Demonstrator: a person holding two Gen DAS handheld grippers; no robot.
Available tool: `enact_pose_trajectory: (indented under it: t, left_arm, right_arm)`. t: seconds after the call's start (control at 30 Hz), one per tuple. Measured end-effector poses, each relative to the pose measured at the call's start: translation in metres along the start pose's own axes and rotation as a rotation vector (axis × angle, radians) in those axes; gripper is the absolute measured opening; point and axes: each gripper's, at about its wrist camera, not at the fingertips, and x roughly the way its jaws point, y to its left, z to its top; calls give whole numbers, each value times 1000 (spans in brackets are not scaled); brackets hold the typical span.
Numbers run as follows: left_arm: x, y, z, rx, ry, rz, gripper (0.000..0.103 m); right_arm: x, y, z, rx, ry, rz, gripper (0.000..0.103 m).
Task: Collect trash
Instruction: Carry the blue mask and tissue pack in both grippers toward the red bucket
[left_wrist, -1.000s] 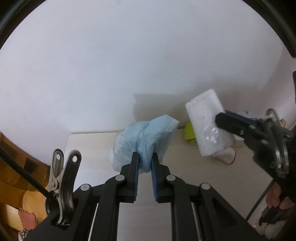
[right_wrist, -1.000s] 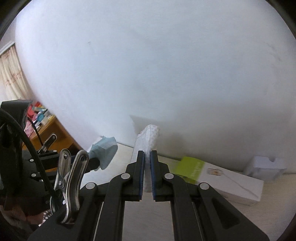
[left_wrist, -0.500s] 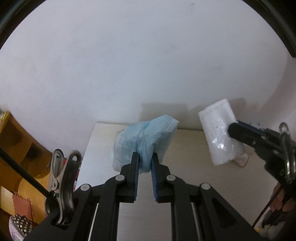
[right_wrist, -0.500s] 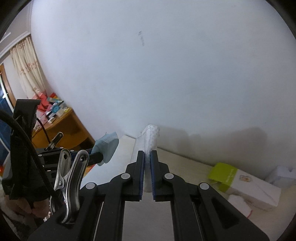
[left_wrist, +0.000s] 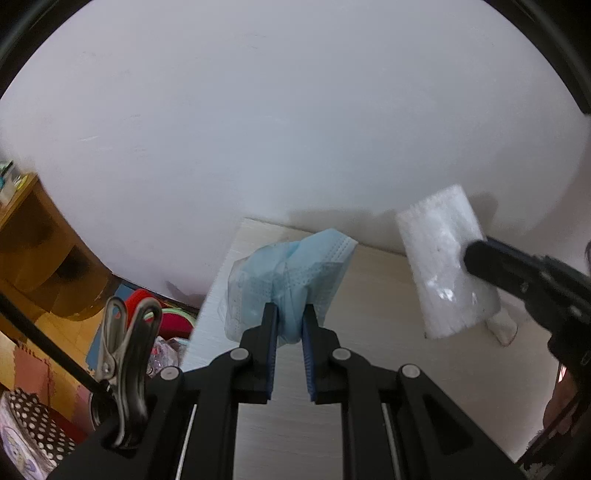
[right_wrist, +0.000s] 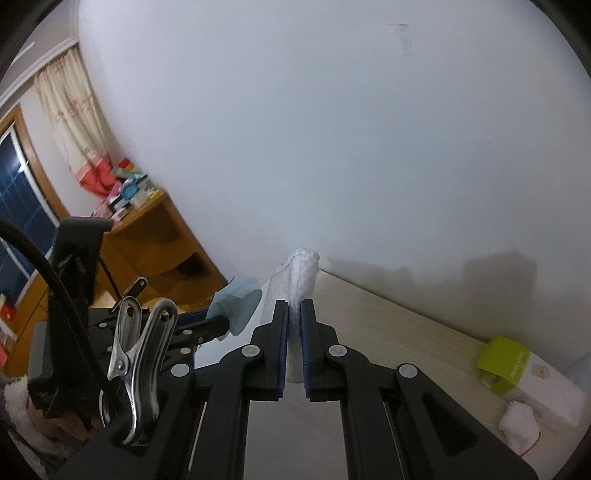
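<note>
Wooden shelf unit (left_wrist: 40, 254) far left, low, beside the white wall (left_wrist: 295, 129). My left gripper (left_wrist: 289, 317) is clamped on a crumpled blue face mask (left_wrist: 295, 269), held up over the left edge of the pale wood table (left_wrist: 373, 314). Further right, my right gripper (right_wrist: 293, 314) is pinched tight on a white plastic wrapper (left_wrist: 447, 258), also lifted above the tabletop. Far right in the right wrist view: a green-and-white box (right_wrist: 517, 369) lies on the table by the wall, a small white crumpled wad (right_wrist: 519, 424) just beside it.
</note>
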Motion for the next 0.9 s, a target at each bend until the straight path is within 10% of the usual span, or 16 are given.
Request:
enact_pose_trajectory:
  t: [0.9]
  left_arm:
    - [-17,119,11,-210,16,44,13]
  right_arm:
    - [88,104,0,28,82,45,8]
